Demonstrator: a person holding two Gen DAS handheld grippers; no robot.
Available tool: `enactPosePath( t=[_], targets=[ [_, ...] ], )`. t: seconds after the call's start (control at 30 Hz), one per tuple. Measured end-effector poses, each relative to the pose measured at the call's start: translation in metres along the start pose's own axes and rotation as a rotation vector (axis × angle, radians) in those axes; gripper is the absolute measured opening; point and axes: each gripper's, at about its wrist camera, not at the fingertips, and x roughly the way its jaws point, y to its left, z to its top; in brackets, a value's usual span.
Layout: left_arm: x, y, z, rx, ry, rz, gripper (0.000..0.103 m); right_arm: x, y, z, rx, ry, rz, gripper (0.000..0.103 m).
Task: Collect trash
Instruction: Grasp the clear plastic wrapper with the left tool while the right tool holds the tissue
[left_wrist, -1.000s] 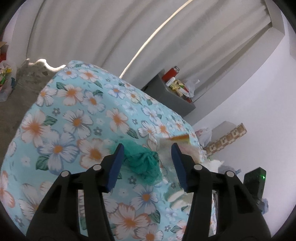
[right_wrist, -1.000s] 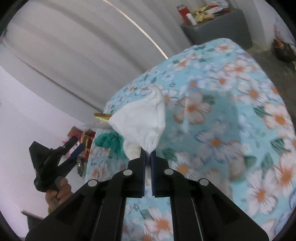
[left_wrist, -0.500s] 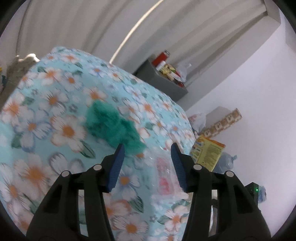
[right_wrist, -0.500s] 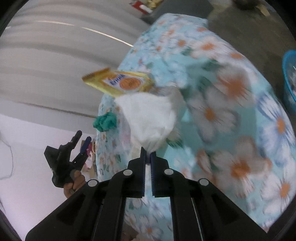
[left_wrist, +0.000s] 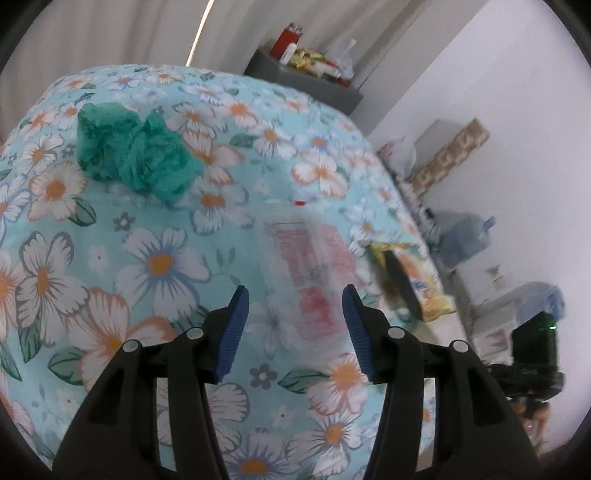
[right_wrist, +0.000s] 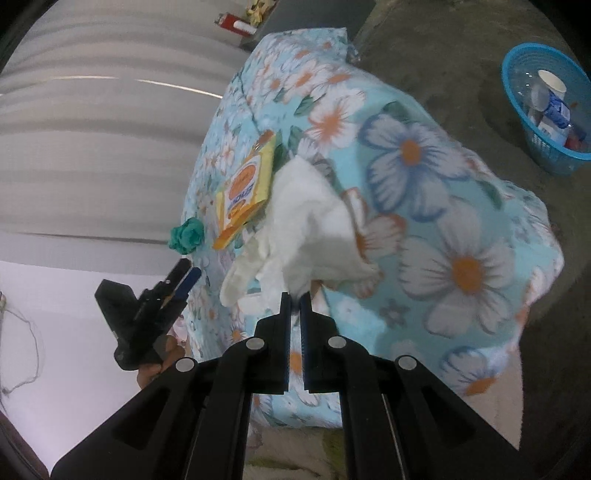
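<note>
My right gripper (right_wrist: 294, 297) is shut on a crumpled white tissue (right_wrist: 310, 236) and holds it above the flowered tablecloth (right_wrist: 443, 229). A yellow-orange packet (right_wrist: 245, 192) and a green crumpled wad (right_wrist: 186, 234) lie on the cloth beyond it. My left gripper (left_wrist: 293, 299) is open and empty above a clear wrapper with red print (left_wrist: 314, 266). The green wad (left_wrist: 136, 155) lies to its upper left, the yellow packet (left_wrist: 424, 284) at the table's right edge. The left gripper also shows in the right wrist view (right_wrist: 184, 275).
A blue basket (right_wrist: 546, 110) holding a cup and bottles stands on the floor at the right. A grey side table (left_wrist: 306, 81) with a red can and packets stands behind the table. Boxes and a water jug (left_wrist: 465, 240) sit by the white wall.
My right gripper has lifted the tissue and swung right, bringing the blue basket into view. My left gripper has moved from the green wad over to the clear wrapper.
</note>
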Motion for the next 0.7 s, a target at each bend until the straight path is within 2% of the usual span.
enactPosePath(
  t=[0.23, 0.43, 0.47, 0.6, 0.7],
  targets=[
    [0.028, -0.002, -0.007, 0.005, 0.095, 0.063, 0.049, -0.008, -0.026, -0.002, 0.052, -0.036, 0.025, 0.005],
    [0.036, -0.018, -0.016, 0.029, 0.078, 0.098, 0.047, -0.003, -0.039, -0.001, 0.076, -0.030, 0.044, 0.005],
    [0.037, -0.023, -0.019, 0.047, 0.071, 0.112, 0.040, -0.003, -0.042, -0.002, 0.078, -0.029, 0.047, 0.005],
    [0.040, -0.037, -0.025, 0.113, 0.050, 0.173, 0.026, -0.008, -0.048, -0.005, 0.074, -0.035, 0.052, 0.005],
    [0.039, -0.039, -0.027, 0.131, 0.032, 0.193, 0.010, -0.008, -0.043, -0.004, 0.059, -0.046, 0.049, 0.005]
  ],
)
